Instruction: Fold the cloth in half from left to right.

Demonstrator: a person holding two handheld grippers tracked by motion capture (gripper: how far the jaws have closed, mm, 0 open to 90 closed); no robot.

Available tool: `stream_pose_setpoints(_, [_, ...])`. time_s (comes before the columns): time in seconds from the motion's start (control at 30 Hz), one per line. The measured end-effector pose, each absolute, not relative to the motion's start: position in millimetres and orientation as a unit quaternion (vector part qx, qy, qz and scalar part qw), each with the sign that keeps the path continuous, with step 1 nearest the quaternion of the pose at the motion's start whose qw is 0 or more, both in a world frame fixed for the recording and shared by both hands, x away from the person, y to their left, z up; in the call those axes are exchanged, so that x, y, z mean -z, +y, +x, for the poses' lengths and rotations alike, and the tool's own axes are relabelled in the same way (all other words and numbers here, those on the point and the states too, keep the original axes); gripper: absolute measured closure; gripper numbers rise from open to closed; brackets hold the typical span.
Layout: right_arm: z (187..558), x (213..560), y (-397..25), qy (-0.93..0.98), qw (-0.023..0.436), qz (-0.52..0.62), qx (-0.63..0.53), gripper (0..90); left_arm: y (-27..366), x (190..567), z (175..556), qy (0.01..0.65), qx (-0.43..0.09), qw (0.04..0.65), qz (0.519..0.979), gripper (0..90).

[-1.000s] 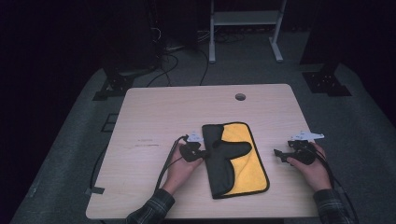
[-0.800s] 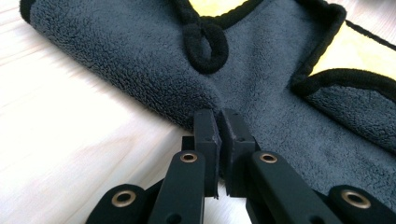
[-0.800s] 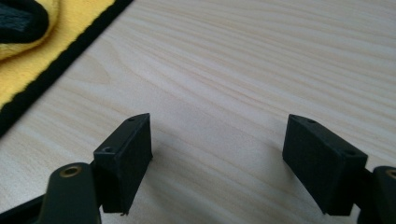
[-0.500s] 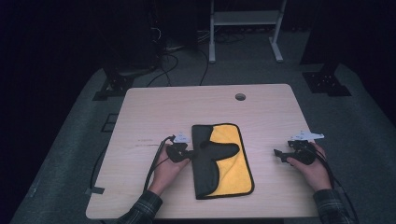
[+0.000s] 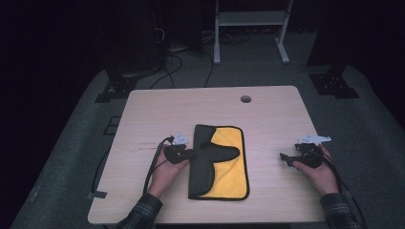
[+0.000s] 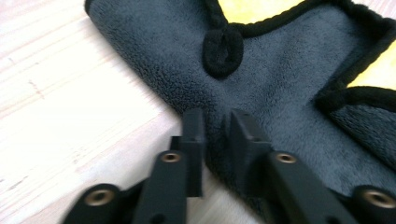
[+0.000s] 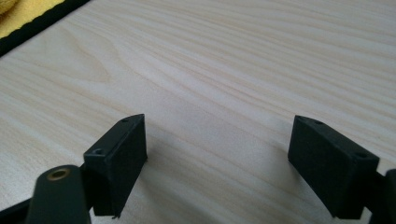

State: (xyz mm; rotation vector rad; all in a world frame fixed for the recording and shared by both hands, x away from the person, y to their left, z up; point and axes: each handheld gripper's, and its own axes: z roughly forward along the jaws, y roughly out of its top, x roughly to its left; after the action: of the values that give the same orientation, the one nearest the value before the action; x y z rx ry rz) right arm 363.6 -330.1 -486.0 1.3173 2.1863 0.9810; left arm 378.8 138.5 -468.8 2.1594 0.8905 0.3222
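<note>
Cloth (image 5: pixel 217 162), yellow face with dark grey reverse and black edging, partly folded, lying on table (image 5: pixel 267 114) at centre, toward 6 o'clock edge.

High view: left gripper (image 5: pixel 185 153) at cloth's 9 o'clock edge, on the grey folded flap. Right gripper (image 5: pixel 286 159) well apart at 3 o'clock, resting over bare wood. Step judged: folding in hand, one flap laid across, yellow half not yet covered. Next move likely calls for lifting the pinched edge and carrying it toward 3 o'clock, with the far hand free to pin or smooth. Pale wood top with round cable hole (image 5: pixel 245 98) at 12 o'clock; dim room, grey floor, white frame legs (image 5: pixel 248 28), loose cables.

Left gripper view: jaws narrow, closed onto grey fleece edge (image 6: pixel 215 140); small black loop (image 6: pixel 223 52) beyond at 12 o'clock.

Right gripper view: jaws wide, holding nothing; wood grain below, cloth corner at 10 o'clock.
</note>
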Motion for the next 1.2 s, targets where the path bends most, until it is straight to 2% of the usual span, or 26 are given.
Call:
stream_pose_setpoints(0.17, [364,486,-330,0.785,0.201,0.472,-0.347,13.7,157,464,372,0.353,-0.136,0.39,0.839,48.8])
stream_pose_setpoints(0.3, [363,486,-328,0.781,0.204,0.479,-0.345,13.2,176,463,364,0.362,-0.151,0.382,0.836,37.0])
stream_pose_setpoints(0.47, [363,486,-327,0.777,0.207,0.485,-0.344,13.9,196,464,352,0.371,-0.169,0.369,0.835,29.7])
stream_pose_setpoints(0.7, [363,486,-326,0.776,0.207,0.487,-0.344,13.4,209,473,339,0.37,-0.177,0.354,0.841,26.0])
stream_pose_setpoints(0.77, [362,486,-326,0.774,0.208,0.489,-0.345,16.8,212,475,338,0.364,-0.174,0.352,0.845,24.8])
stream_pose_setpoints(0.83, [362,485,-327,0.775,0.209,0.482,-0.351,26.0,213,478,337,0.367,-0.166,0.36,0.842,24.3])
stream_pose_setpoints(0.93, [361,484,-327,0.776,0.21,0.479,-0.353,34.9,216,479,336,0.365,-0.167,0.362,0.842,22.0])
stream_pose_setpoints(1.2, [362,477,-318,0.782,0.191,0.466,-0.367,44.4,215,483,338,0.362,-0.164,0.356,0.845,4.9])
